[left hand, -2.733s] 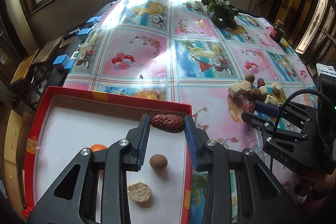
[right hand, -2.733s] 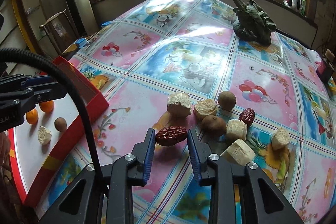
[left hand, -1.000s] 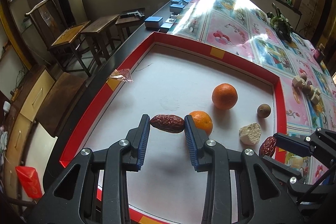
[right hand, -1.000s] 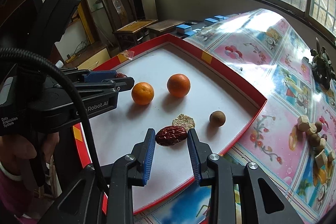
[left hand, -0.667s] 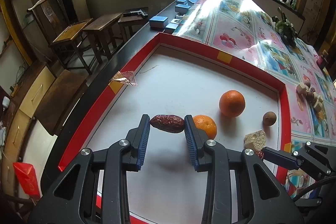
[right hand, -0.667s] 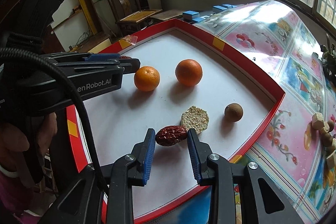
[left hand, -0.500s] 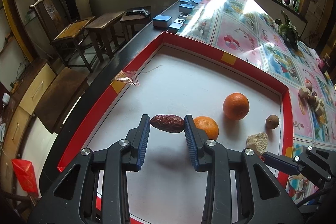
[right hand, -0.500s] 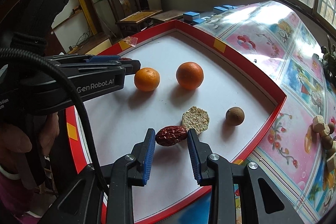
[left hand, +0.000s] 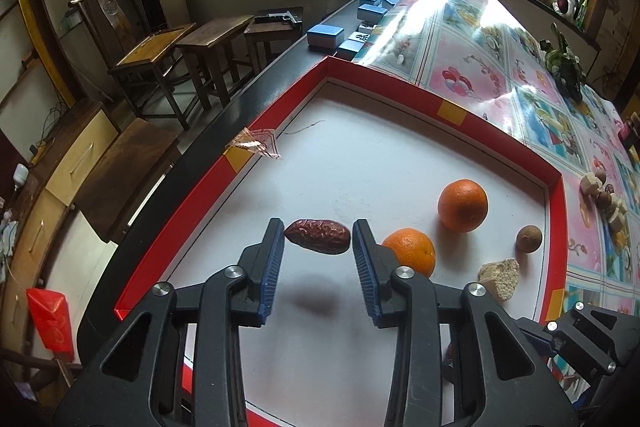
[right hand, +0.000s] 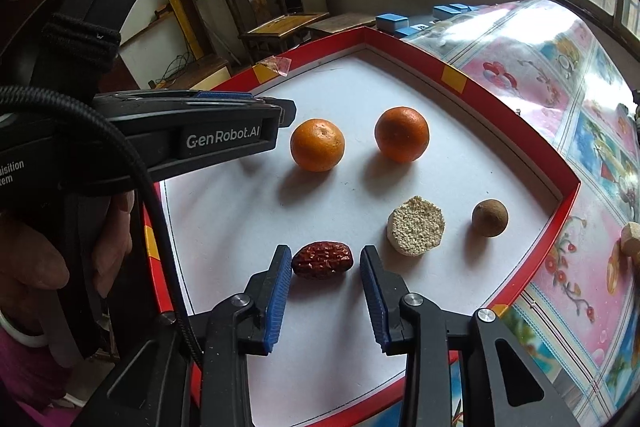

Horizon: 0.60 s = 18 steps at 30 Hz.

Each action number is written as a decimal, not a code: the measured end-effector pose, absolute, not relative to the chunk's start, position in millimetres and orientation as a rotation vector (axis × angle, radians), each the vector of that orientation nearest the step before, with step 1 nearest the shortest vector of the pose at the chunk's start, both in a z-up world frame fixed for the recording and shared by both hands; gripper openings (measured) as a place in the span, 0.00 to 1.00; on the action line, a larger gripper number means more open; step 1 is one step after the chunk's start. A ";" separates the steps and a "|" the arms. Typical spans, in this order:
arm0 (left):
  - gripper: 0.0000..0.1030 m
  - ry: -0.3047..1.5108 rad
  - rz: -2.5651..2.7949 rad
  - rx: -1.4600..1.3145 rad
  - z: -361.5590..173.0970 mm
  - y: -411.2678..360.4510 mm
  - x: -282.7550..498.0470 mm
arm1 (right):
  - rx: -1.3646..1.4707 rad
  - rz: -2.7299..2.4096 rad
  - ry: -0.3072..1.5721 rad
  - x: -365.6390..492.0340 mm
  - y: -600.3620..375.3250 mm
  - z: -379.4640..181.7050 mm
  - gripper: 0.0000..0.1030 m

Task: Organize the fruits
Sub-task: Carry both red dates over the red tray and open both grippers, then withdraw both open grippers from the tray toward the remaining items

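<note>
Over the white floor of the red-rimmed tray [left hand: 452,113] I hold both grippers, each with a dried red date between its blue pads. My left gripper [left hand: 318,247] is opening: the left date [left hand: 317,236] sits in the gap with a shadow under it, its right end at the right pad, its left end just short of the other, so I judge it on the point of dropping. My right gripper [right hand: 323,265] is opening too; the right date [right hand: 322,260] lies low over the tray floor beside the round, crumbly slice [right hand: 415,225], with a clear gap at the right pad.

Both dates look light, wrinkled and slightly yielding, not slippery; they should bear a gentle pinch across the short middle, or end to end as now, without harm. Two oranges [right hand: 317,145] and a small brown fruit [right hand: 489,218] already rest in the tray, firm and apt to roll.

On the left gripper's side, seen from the right wrist, I read "GenRobot.AI"; a cut-off label beside it is not legible whole.
</note>
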<state>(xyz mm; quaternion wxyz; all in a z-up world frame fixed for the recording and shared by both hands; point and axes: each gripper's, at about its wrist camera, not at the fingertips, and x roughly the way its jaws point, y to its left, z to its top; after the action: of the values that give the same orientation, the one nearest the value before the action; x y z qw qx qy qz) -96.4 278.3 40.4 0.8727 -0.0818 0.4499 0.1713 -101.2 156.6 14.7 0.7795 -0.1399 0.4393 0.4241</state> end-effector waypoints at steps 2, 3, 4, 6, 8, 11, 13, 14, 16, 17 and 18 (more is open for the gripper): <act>0.66 0.917 0.363 -0.185 44.2 278.2 -99.2 | -0.294 0.915 0.942 -102.3 152.6 17.9 0.34; 0.67 0.904 0.365 -0.191 47.0 277.8 -101.0 | -0.287 0.913 0.938 -102.4 150.3 19.8 0.34; 0.67 0.895 0.364 -0.191 50.0 276.5 -102.2 | -0.279 0.912 0.934 -103.8 147.1 22.3 0.34; 0.67 0.884 0.360 -0.177 54.9 271.6 -102.6 | -0.265 0.906 0.924 -103.3 141.4 26.9 0.34; 0.67 0.876 0.353 -0.165 58.2 265.5 -102.6 | -0.255 0.892 0.914 -105.1 134.7 31.6 0.35; 0.67 0.872 0.333 -0.164 61.2 256.6 -102.1 | -0.234 0.874 0.898 -104.0 123.4 38.8 0.35; 0.67 0.871 0.320 -0.160 62.3 249.1 -101.1 | -0.220 0.857 0.889 -103.6 114.5 42.7 0.35; 0.67 0.870 0.312 -0.158 62.7 245.0 -100.5 | -0.217 0.847 0.885 -103.1 110.3 44.3 0.35; 0.67 0.870 0.295 -0.153 63.5 235.8 -99.0 | -0.209 0.820 0.877 -101.1 101.5 47.5 0.36; 0.67 0.871 0.286 -0.149 63.7 230.7 -98.2 | -0.203 0.807 0.874 -100.9 96.1 49.1 0.36; 0.67 0.872 0.278 -0.146 64.0 225.7 -97.2 | -0.193 0.798 0.873 -99.7 91.3 50.6 0.36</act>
<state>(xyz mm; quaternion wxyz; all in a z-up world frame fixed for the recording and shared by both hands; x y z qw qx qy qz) -97.2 225.7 64.0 0.8944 -0.0705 0.4207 0.1341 -99.7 91.3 50.6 0.8258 -0.0910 0.4109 0.3754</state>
